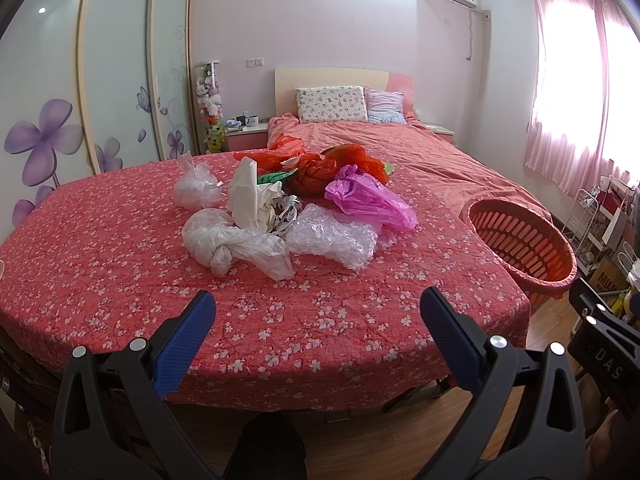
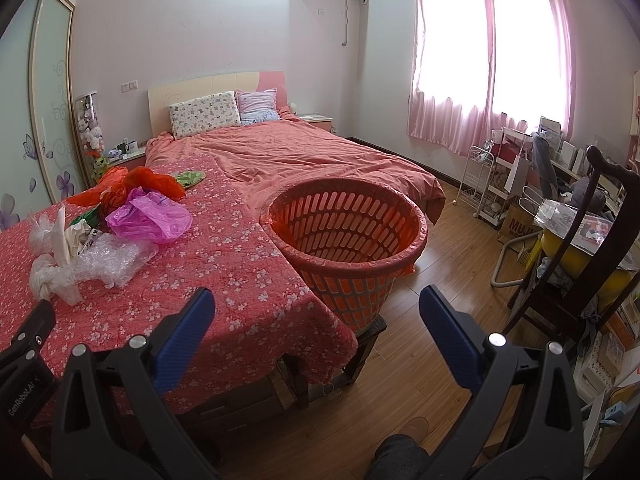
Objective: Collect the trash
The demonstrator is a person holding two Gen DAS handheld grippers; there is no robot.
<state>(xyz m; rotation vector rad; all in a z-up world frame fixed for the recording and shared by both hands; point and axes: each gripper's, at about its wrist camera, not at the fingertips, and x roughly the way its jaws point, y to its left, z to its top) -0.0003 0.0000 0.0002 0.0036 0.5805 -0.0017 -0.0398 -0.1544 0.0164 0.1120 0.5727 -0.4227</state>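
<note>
Hovering left gripper (image 1: 316,320): black frame, blue-padded fingers spread wide, nothing between them, held low over the near edge of the table.
Table cover (image 1: 100,260): red cloth with small white blossoms, draped over a table standing at the foot of the bed.
Knotted white plastic bag (image 1: 224,240): nearest piece of trash, lying on the cloth ahead of the left fingers.
Clear crinkled plastic bag (image 1: 198,188): behind the knotted one, further left in the pile.
Cream paper wad (image 1: 246,192): standing upright at the middle of the heap, touching a black-and-white scrap beside it.
Clear bubble wrap sheet (image 1: 330,240): lying just right of the knotted bag, touching the pink one behind it.
Magenta thin plastic bag (image 1: 368,196): slumped on the right of the pile.
Red-orange plastic bags (image 1: 316,172): bunched at the back of the heap, with a green scrap poking out.
Orange slotted plastic basket (image 2: 348,236): round, lined with a red bag, standing on a dark stool just beside the table's right corner; nothing visible inside.
Right gripper (image 2: 316,320): same black frame and blue pads, jaws wide and holding nothing, aimed at the basket and the wooden floor (image 2: 440,320).
Bed (image 2: 300,152): salmon quilt, two pillows at the headboard, behind everything.
Pink curtains (image 2: 492,48): far right, bright window behind.
</note>
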